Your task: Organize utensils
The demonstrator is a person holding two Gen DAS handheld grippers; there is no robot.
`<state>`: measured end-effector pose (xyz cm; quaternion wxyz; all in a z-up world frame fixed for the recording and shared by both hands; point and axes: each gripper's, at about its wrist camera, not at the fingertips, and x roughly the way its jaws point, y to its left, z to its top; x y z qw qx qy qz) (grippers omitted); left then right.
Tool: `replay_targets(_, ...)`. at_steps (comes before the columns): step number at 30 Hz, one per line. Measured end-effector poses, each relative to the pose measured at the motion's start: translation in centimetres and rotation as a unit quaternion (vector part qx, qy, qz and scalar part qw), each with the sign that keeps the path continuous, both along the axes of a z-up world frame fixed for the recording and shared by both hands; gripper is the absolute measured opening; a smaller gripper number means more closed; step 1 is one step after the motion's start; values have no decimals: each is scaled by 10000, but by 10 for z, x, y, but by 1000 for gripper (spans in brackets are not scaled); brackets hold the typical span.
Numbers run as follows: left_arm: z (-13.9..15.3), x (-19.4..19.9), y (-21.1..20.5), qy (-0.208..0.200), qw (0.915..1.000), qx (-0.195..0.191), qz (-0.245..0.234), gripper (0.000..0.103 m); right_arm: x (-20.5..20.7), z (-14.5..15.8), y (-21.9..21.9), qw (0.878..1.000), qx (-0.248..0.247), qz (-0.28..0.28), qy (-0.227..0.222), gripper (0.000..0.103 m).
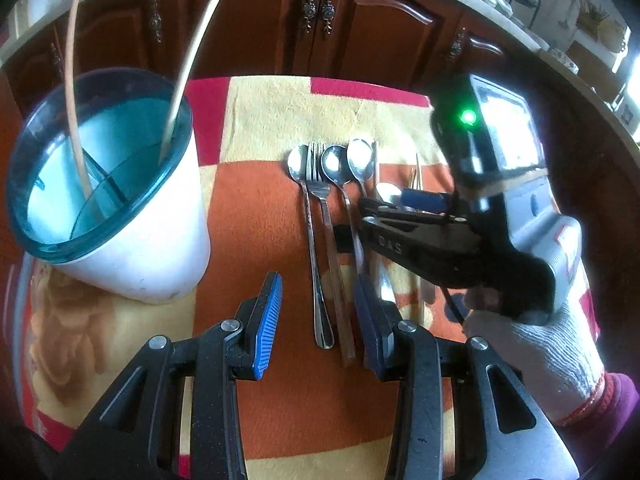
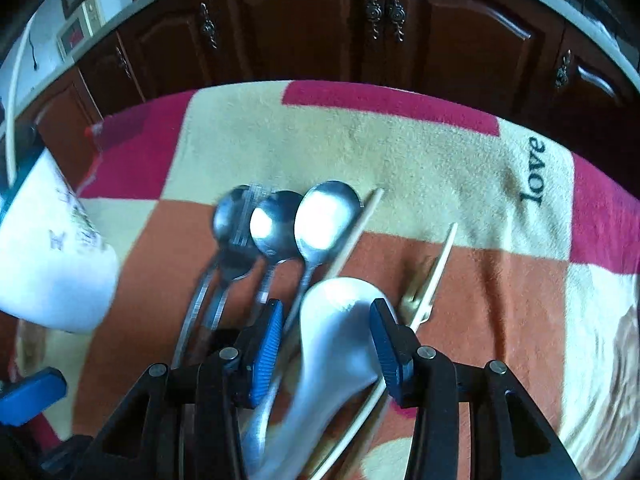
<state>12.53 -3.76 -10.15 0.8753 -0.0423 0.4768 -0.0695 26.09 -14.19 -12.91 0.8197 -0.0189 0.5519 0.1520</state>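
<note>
A white ceramic spoon lies on the checked cloth between the blue pads of my right gripper, which stands open around its bowl; the spoon is blurred. To its left lie three metal spoons and a fork; pale chopsticks lie to the right. My left gripper is open over the handle ends of a metal spoon and the fork. A white cup with a teal rim at the left holds two chopsticks. A gloved hand holds the right gripper.
Dark wooden cupboard doors run behind the table's far edge. A small gold-coloured piece lies by the right chopstick. The cloth's right part bears the word "love". The cup stands close to the left of the cutlery row.
</note>
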Motion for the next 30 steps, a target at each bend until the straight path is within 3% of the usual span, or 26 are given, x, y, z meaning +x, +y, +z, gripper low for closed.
replay_targets(5, -6, 8, -2, 97, 9999, -65, 51, 37, -1, -3, -17, 9999, -106, 40, 12, 44)
replay_targets(13, -7, 30, -15, 129, 9997, -221, 56, 37, -16, -3, -80, 9998, -17, -161, 138, 44)
replay_targets(16, -7, 46, -25, 149, 9997, -197, 50, 37, -18, 0, -103, 9990, 242, -324, 214, 44)
replay_targets(21, -10, 78, -37, 157, 9997, -19, 185, 37, -10, 18, -144, 9857, 1556, -625, 180, 44)
replay_targets(30, -25, 125, -50, 306, 9976, 372, 501, 36, 25, 15, -161, 9678, 2488, -249, 276, 44)
